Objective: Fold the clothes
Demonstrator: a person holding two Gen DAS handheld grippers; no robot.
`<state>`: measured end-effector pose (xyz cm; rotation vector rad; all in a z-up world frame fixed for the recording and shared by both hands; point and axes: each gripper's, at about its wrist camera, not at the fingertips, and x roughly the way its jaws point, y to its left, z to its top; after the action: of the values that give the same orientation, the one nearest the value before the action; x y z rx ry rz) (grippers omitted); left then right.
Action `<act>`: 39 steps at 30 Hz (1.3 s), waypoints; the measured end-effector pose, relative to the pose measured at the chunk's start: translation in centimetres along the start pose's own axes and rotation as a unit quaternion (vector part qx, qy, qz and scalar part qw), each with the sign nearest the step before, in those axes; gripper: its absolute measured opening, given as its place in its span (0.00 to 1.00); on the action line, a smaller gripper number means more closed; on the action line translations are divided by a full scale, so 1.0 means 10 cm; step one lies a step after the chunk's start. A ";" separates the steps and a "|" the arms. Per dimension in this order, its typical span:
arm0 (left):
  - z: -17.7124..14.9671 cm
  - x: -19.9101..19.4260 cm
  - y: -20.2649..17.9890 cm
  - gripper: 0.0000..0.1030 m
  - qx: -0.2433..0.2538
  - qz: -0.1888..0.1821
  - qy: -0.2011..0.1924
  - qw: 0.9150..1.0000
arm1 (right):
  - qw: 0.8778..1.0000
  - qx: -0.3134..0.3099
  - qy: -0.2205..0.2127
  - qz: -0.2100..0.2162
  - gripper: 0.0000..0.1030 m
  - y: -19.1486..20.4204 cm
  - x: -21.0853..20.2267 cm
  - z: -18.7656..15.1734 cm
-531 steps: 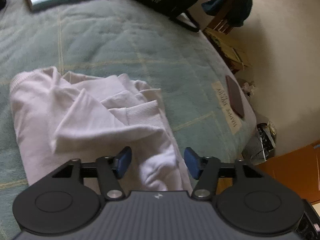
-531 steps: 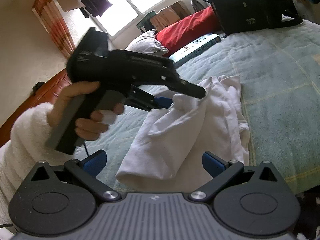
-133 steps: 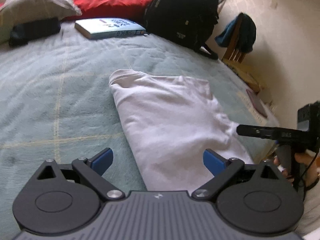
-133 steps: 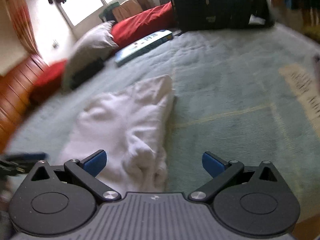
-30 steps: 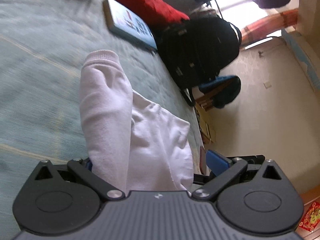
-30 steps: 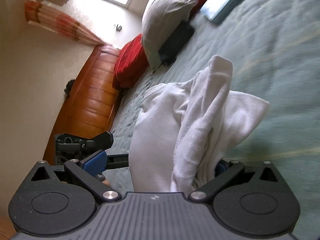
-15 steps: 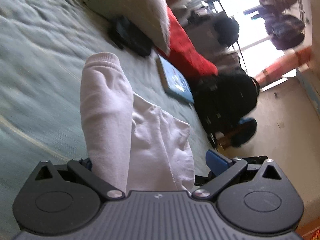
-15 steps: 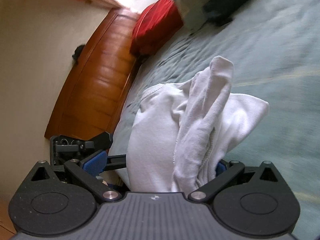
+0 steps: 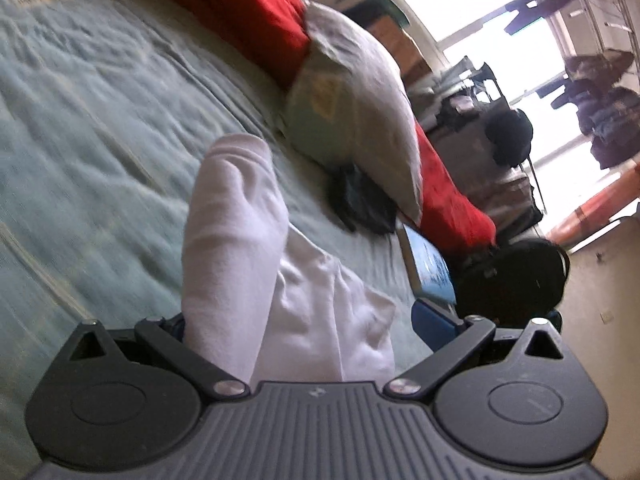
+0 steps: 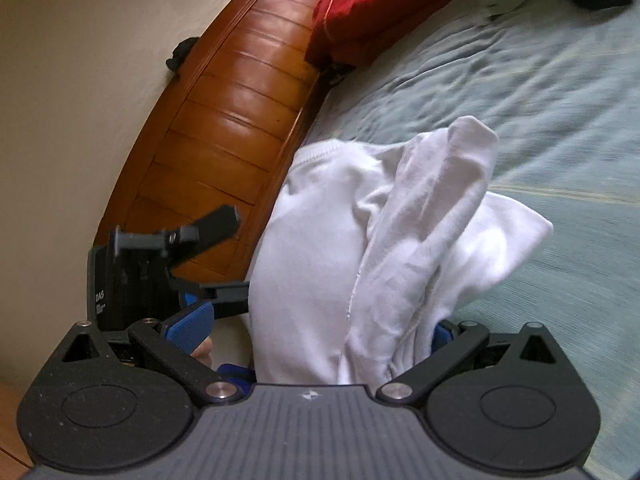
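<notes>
One white garment (image 9: 248, 280) hangs between two claws, lifted off the bed (image 9: 88, 128) so it can be carried or laid over for a further fold; that is my reading of the tilted views and the cloth draping forward from each claw.

In the left-wrist view the left claw (image 9: 304, 332) has cloth filling its lower middle. Its right blue pad (image 9: 434, 322) stands clear of the fabric, while the left pad is hidden behind the cloth, so I cannot tell whether it pinches or merely carries the fold. In the right-wrist view the right claw (image 10: 320, 332) shows the same doubt: the left blue pad (image 10: 190, 326) sits apart from the garment (image 10: 360, 240) and the right pad is mostly buried in it. The other tool appears at the left of that frame.

Counted: one garment, two claws. Beyond, at upper centre and right of the left-wrist view, one grey pillow (image 9: 360, 112), red cushions (image 9: 248, 12), one book (image 9: 430, 270), one black bag (image 9: 516, 276). A wooden headboard (image 10: 224, 120) fills the upper left of the right-wrist view.
</notes>
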<state>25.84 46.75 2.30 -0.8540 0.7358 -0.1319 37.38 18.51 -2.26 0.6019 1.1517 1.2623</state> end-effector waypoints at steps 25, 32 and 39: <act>0.18 -0.23 0.50 0.97 0.032 0.135 -0.161 0.977 | 0.998 0.042 -0.017 -0.044 1.00 -0.57 0.37 -0.09; -0.28 -0.30 0.43 0.98 0.084 0.113 -0.114 0.983 | 0.993 0.090 -0.075 -0.009 1.00 -0.79 0.27 0.09; -0.58 -0.35 0.42 0.98 0.123 0.123 -0.102 0.980 | 0.993 -0.007 -0.104 -0.048 1.00 -0.59 0.03 0.23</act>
<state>18.72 47.16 -1.34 -0.5268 0.6117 0.0832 41.91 17.72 -6.69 0.6455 0.9859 1.0972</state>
